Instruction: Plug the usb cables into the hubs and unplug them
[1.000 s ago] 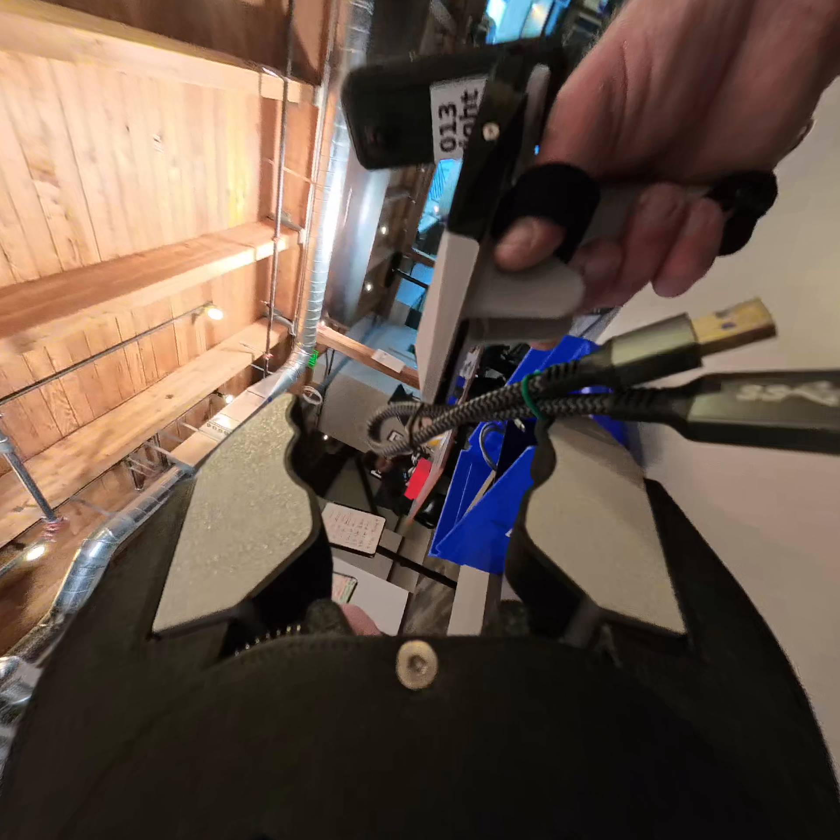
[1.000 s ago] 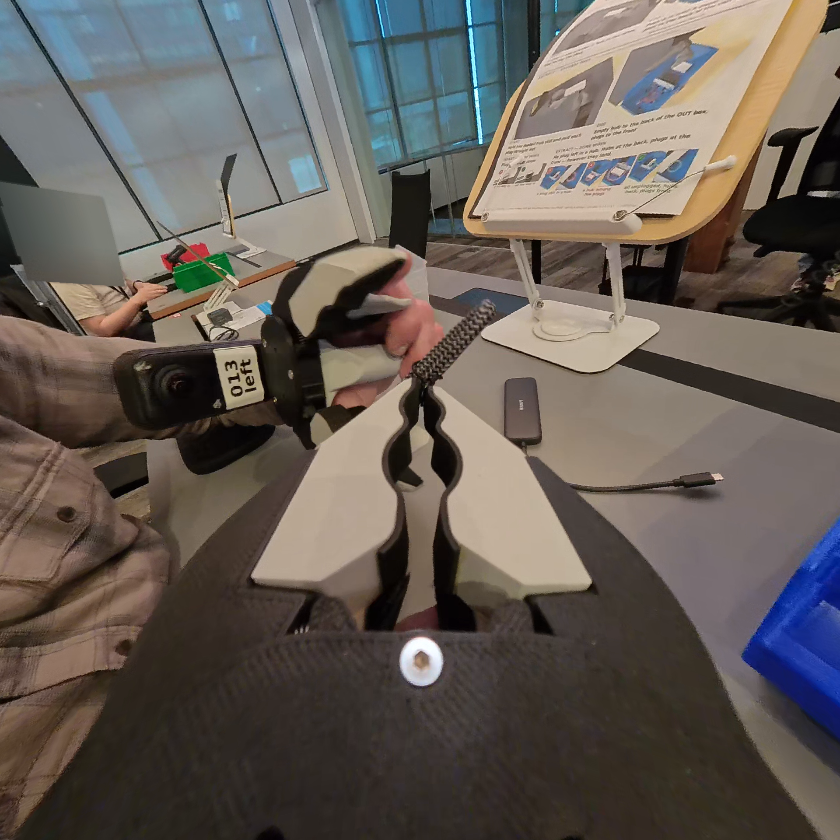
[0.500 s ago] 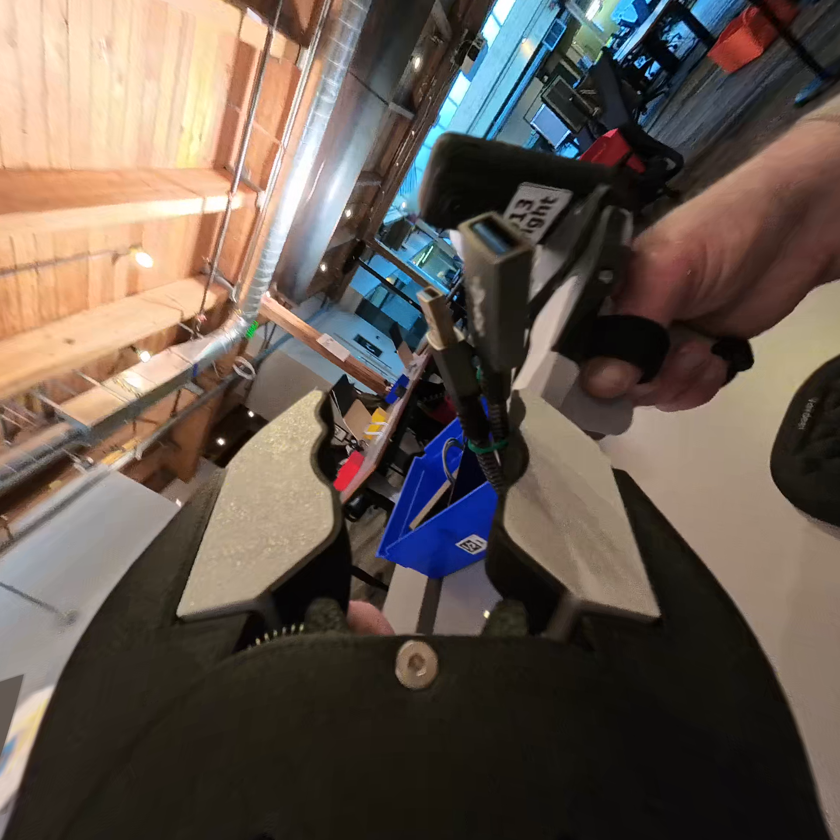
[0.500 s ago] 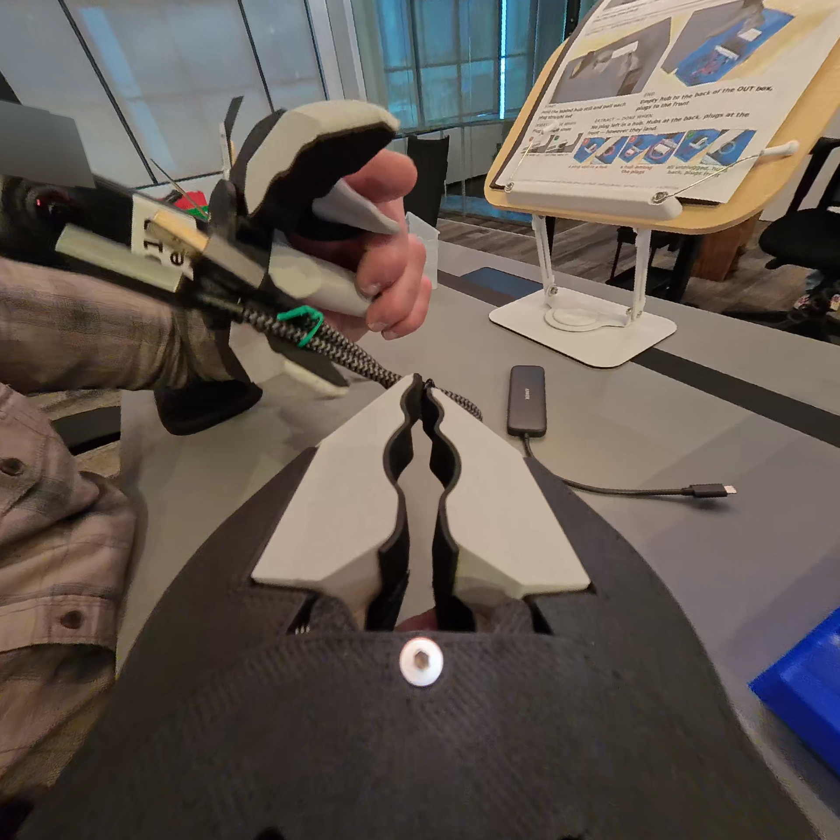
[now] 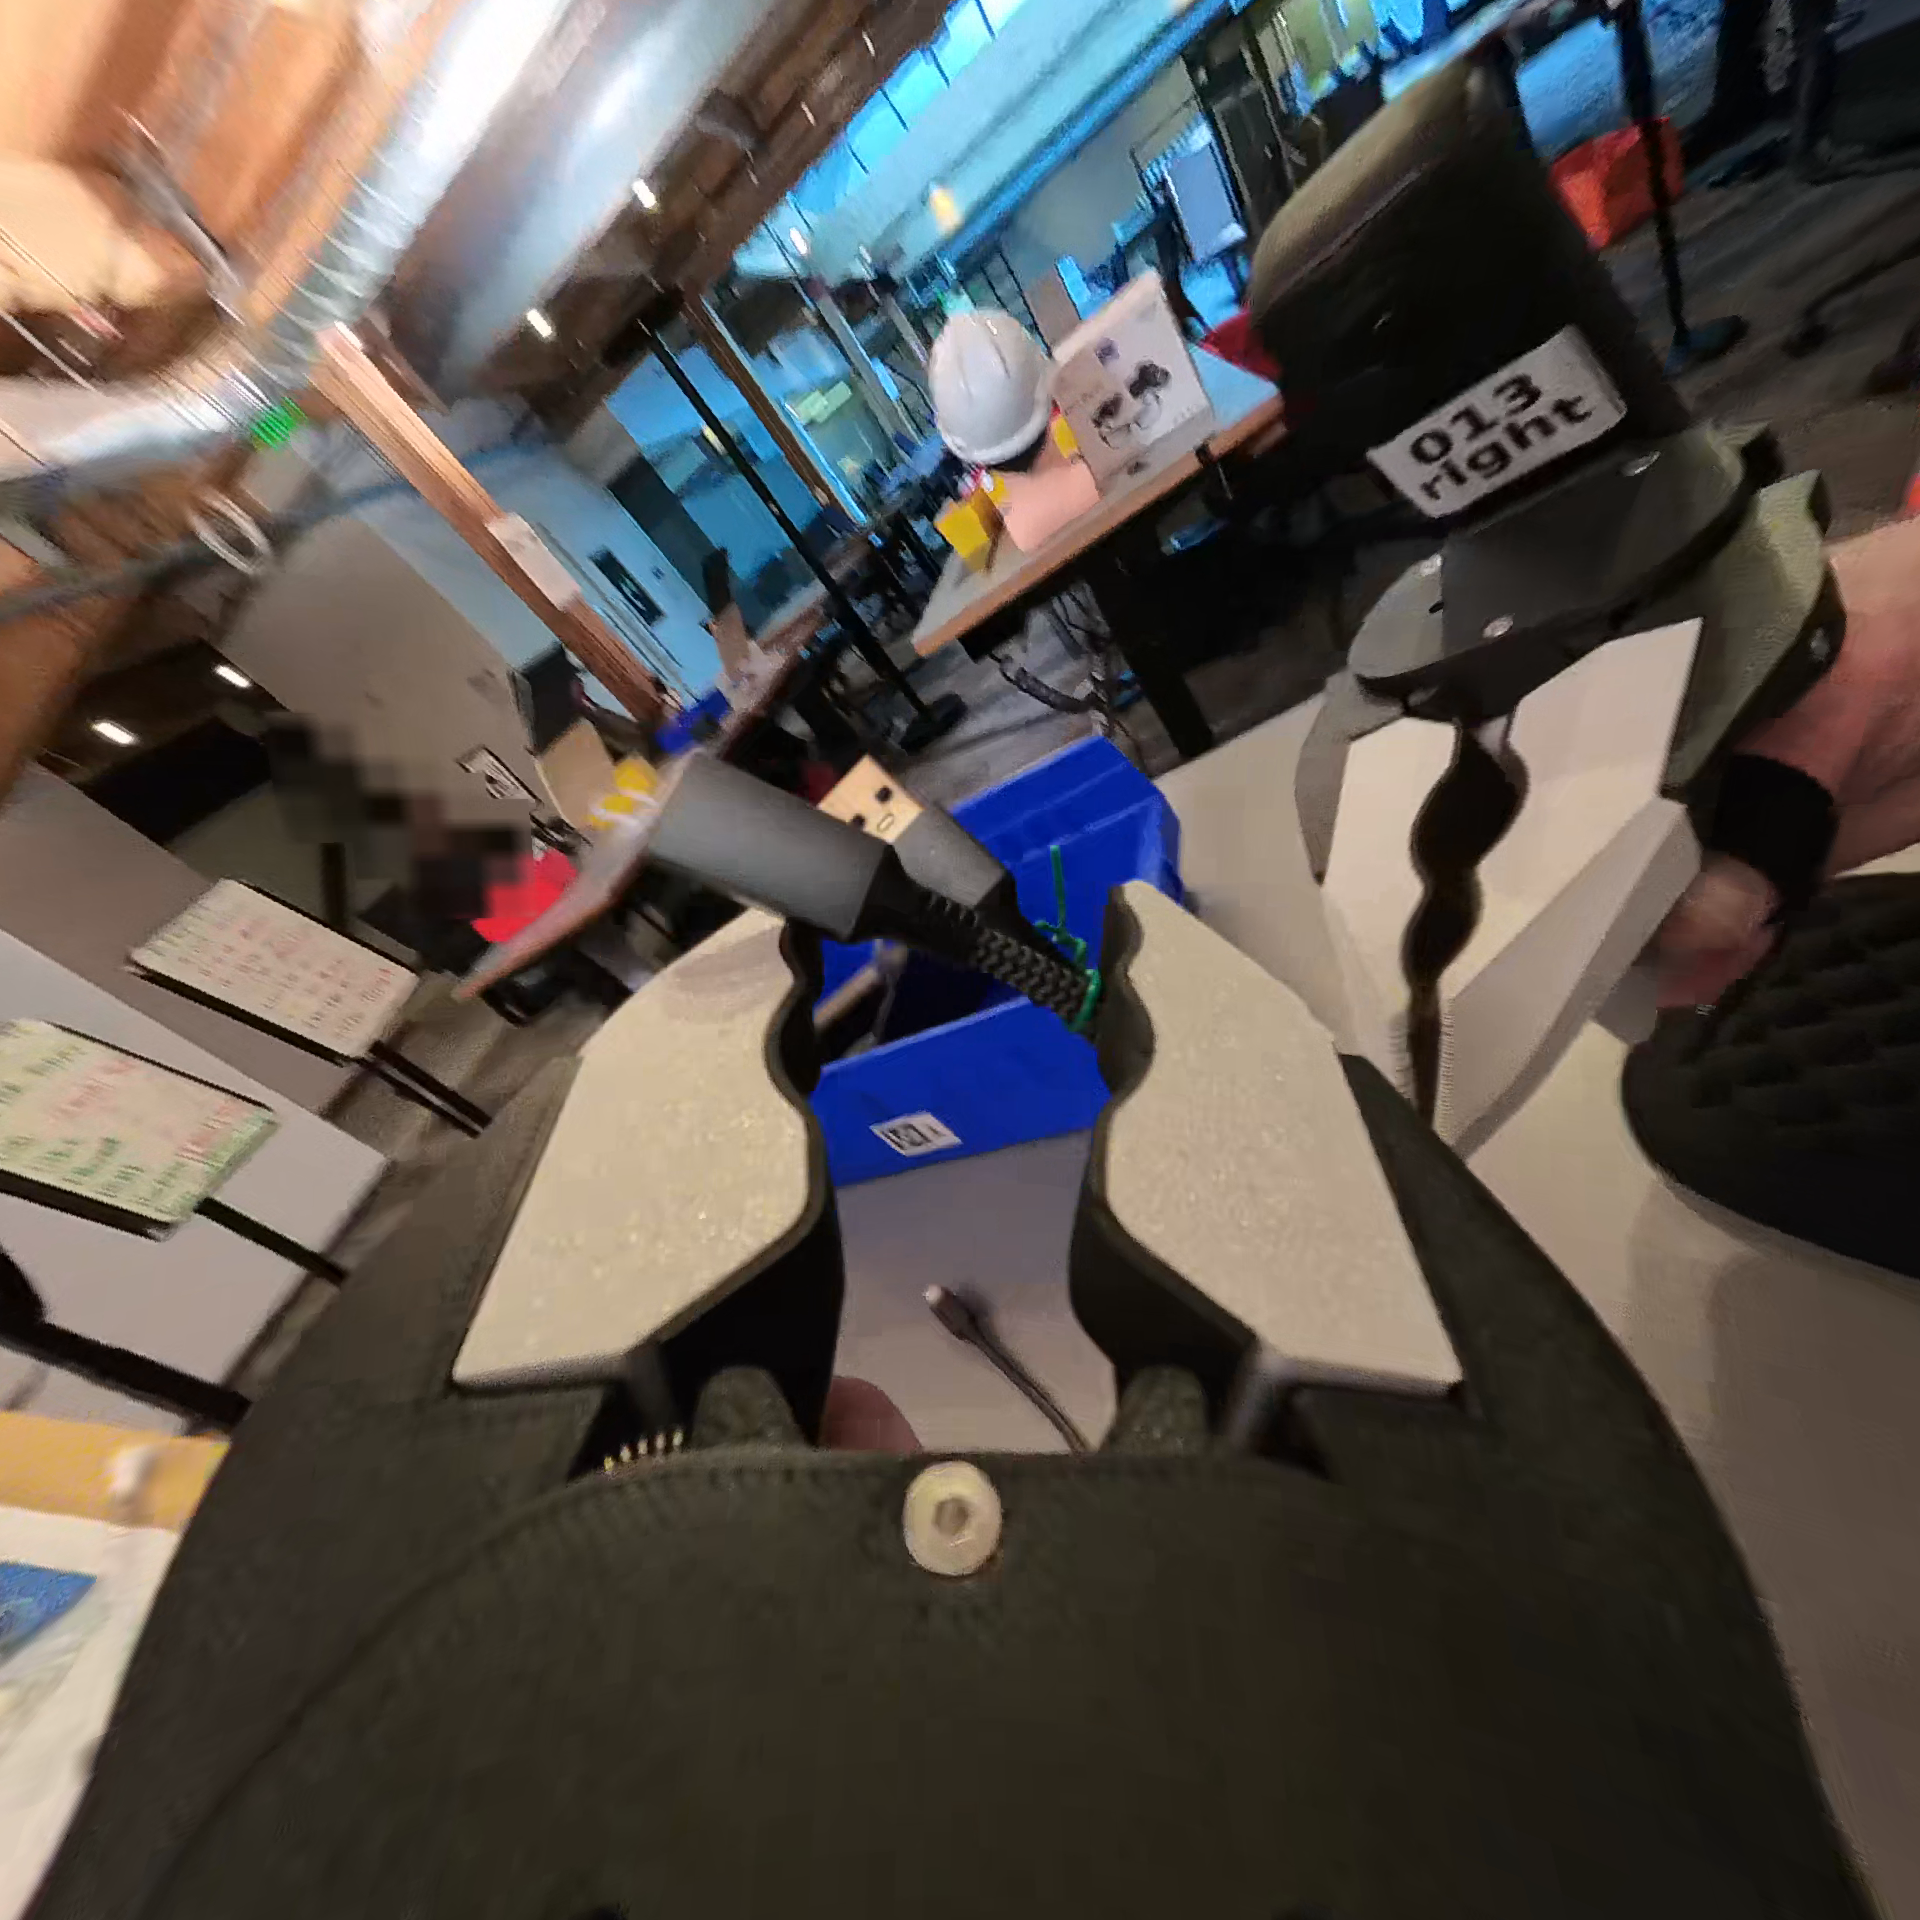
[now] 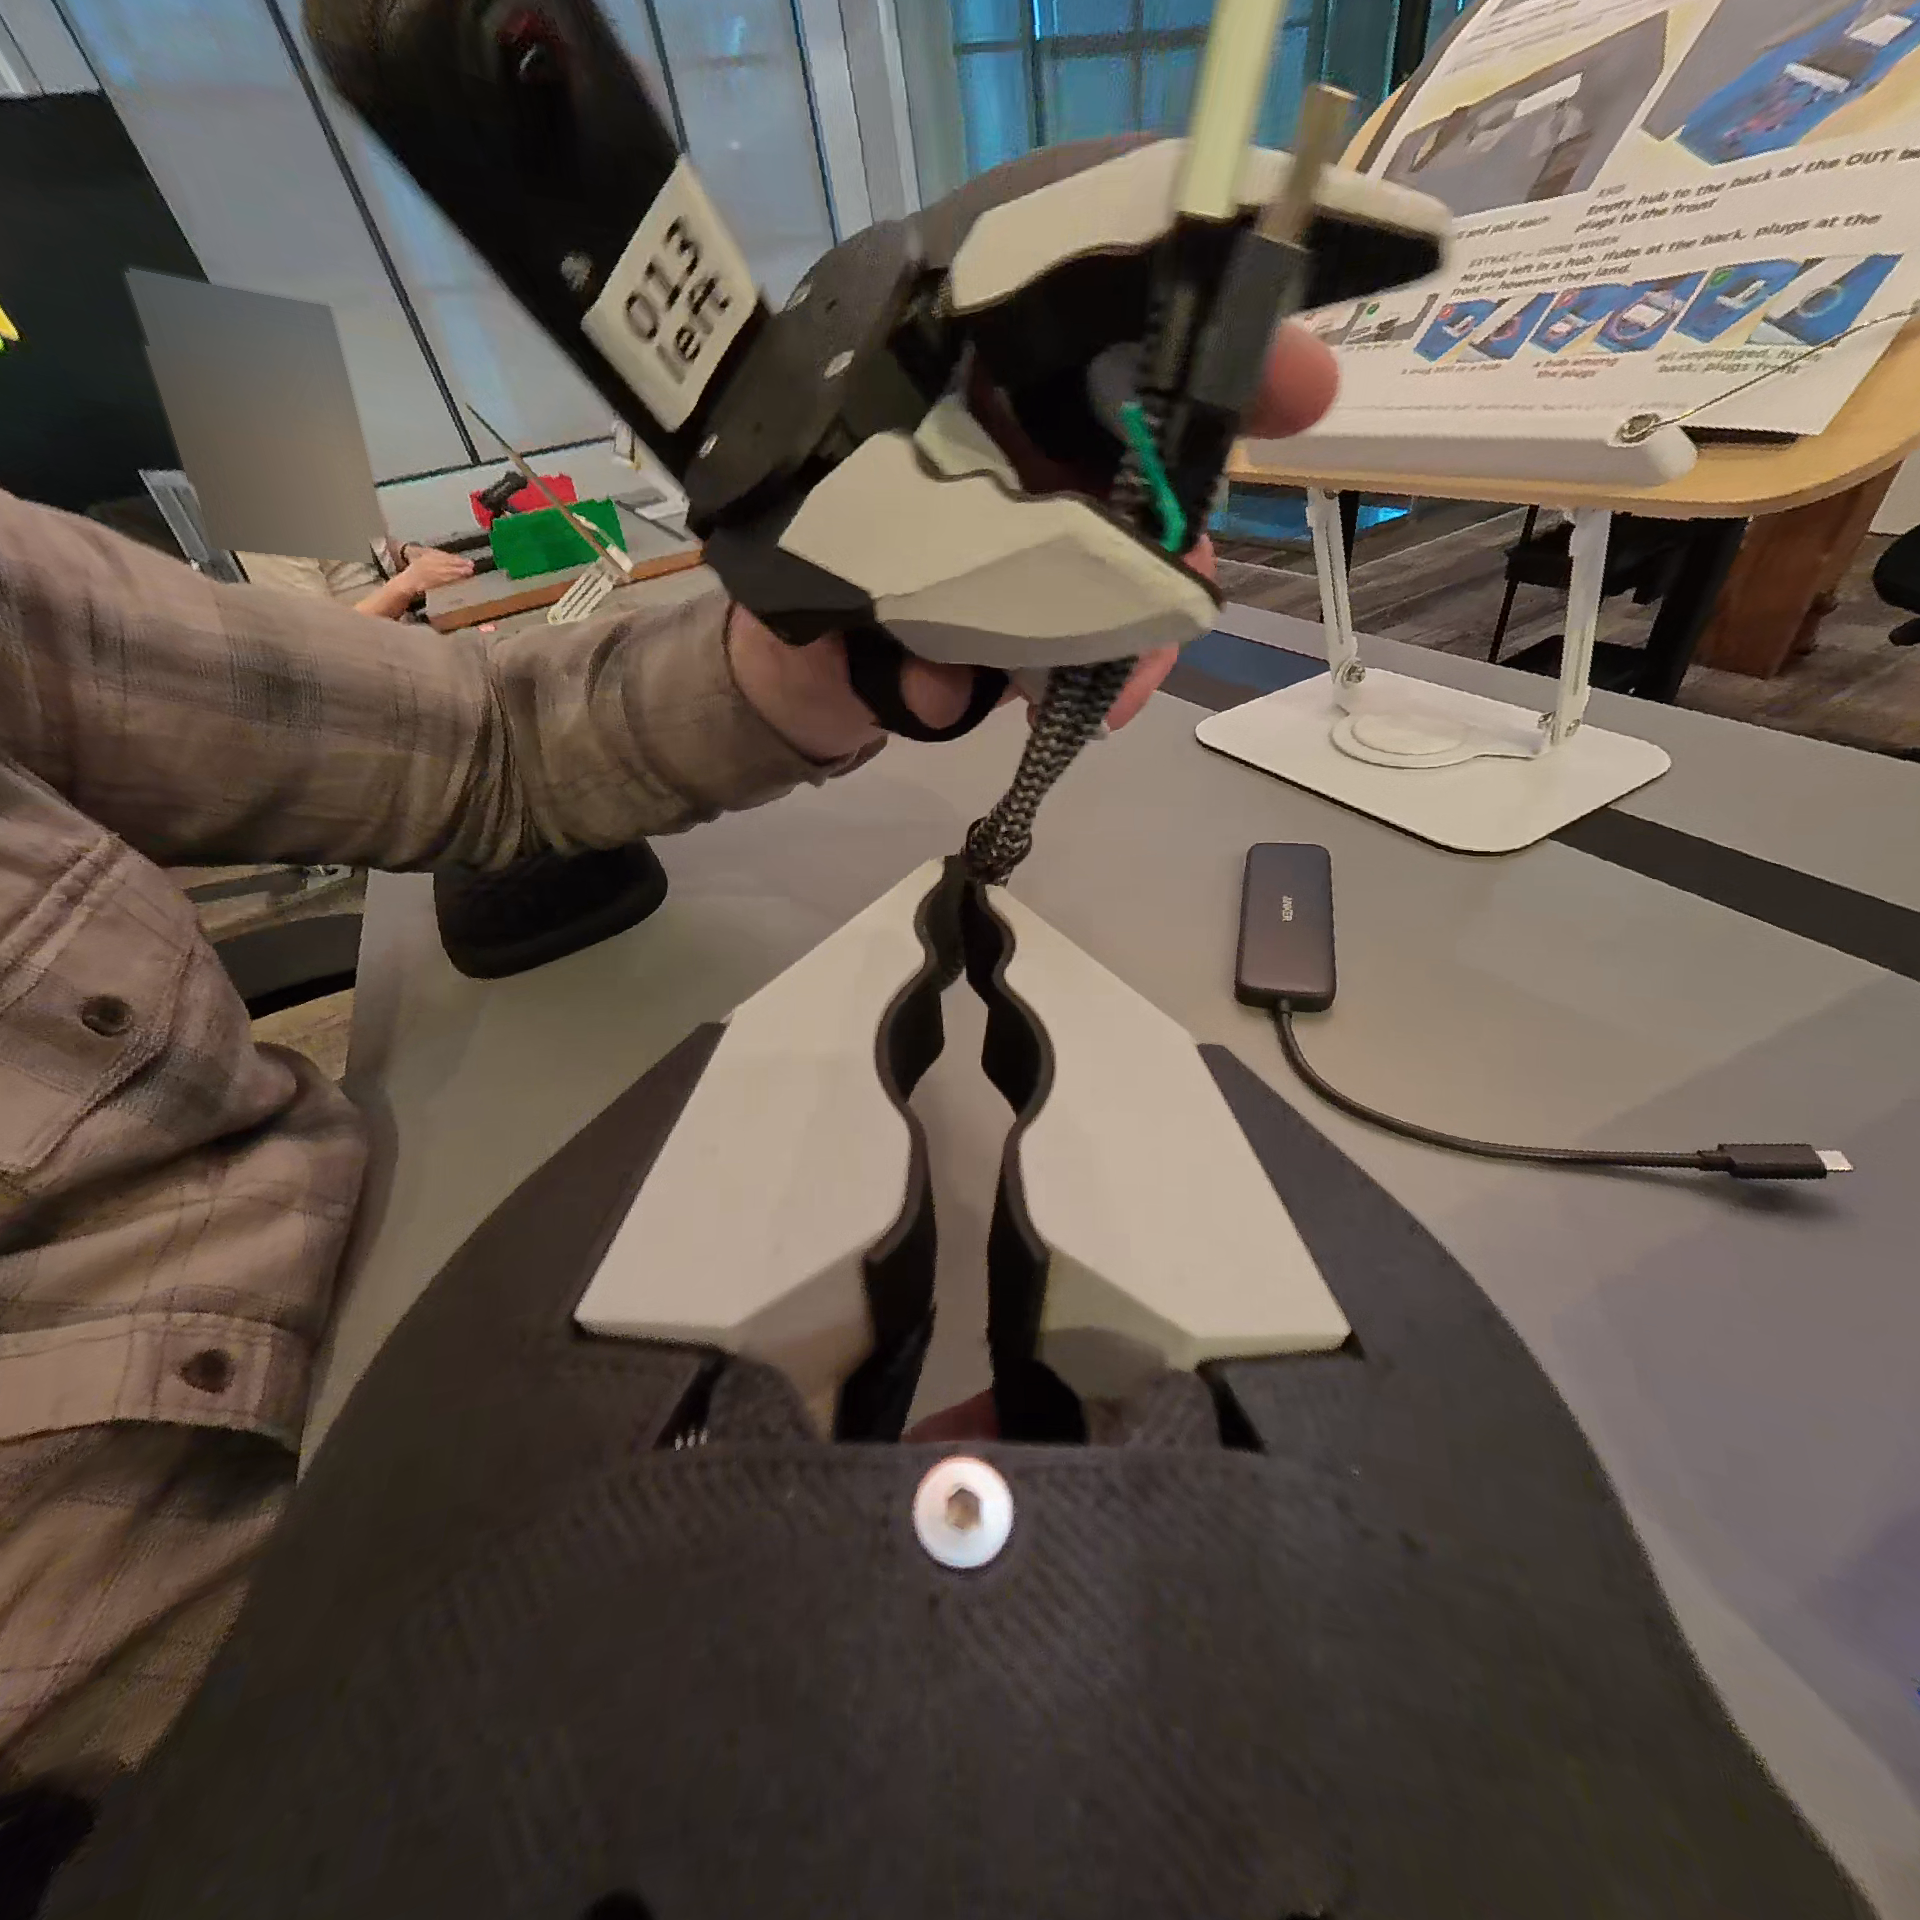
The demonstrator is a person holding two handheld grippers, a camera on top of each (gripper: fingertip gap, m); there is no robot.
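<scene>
Pinching the braided cable [image 6: 1003, 821] in your right gripper [image 6: 961, 914], your wide-spread left gripper [image 5: 961, 935] lifts its plugs; the hub [image 6: 1285, 925] lies flat just right of the right gripper.

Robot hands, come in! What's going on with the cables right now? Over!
Right gripper shut on braided cable bundle. Left gripper open around its plug ends. Hub lies unplugged on table; nothing blocks it.
</scene>
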